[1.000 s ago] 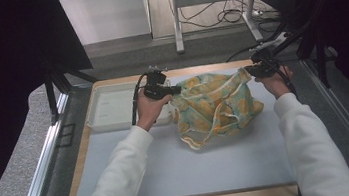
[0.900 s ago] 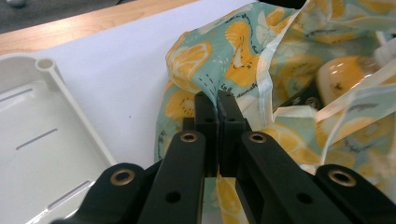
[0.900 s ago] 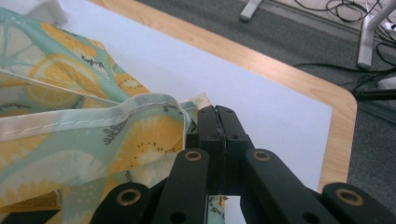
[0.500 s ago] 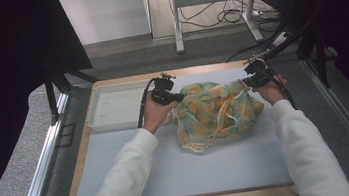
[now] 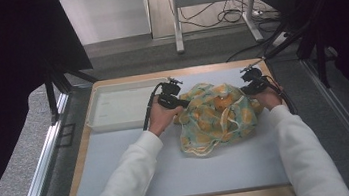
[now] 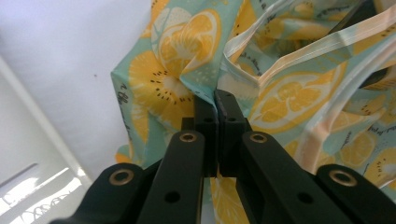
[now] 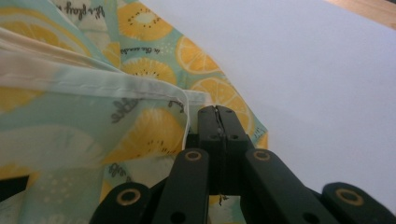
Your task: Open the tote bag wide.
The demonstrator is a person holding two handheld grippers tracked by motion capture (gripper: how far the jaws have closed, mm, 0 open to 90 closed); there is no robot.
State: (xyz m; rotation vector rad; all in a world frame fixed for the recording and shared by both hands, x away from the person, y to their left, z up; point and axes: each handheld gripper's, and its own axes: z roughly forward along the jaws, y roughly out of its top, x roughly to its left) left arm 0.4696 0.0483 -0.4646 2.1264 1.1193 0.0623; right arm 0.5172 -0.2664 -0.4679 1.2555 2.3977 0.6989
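Here, a citrus-print cloth bag [image 5: 218, 118] lies crumpled on the pale mat [image 5: 172, 174] of the wooden worktop [image 5: 78, 175], toward the far half of it, held at two opposite sides by a person in white sleeves [image 5: 122, 185]. The left tongs [image 5: 179, 102] are clenched on a fold of the bag's left edge; in the left gripper view the black jaws meet tightly with teal-and-orange fabric pinched at their tips, beside a cream-coloured hem band [image 6: 303, 51]. The right tongs [image 5: 248, 90] are likewise clenched, at the bag's far right corner; in the right gripper view the jaws stand pressed together by a stitched cream hem [image 7: 107, 84], and fabric appears caught between them, though the pinch itself is hard to make out. From the high view the bag's long axis runs roughly left to right across the worktop between the two tongs, its bulk sagging toward the person, with a loose cream edge at the near side. A shallow white tray [image 5: 113, 108] sits just beside the left tongs, at the far left of the worktop.
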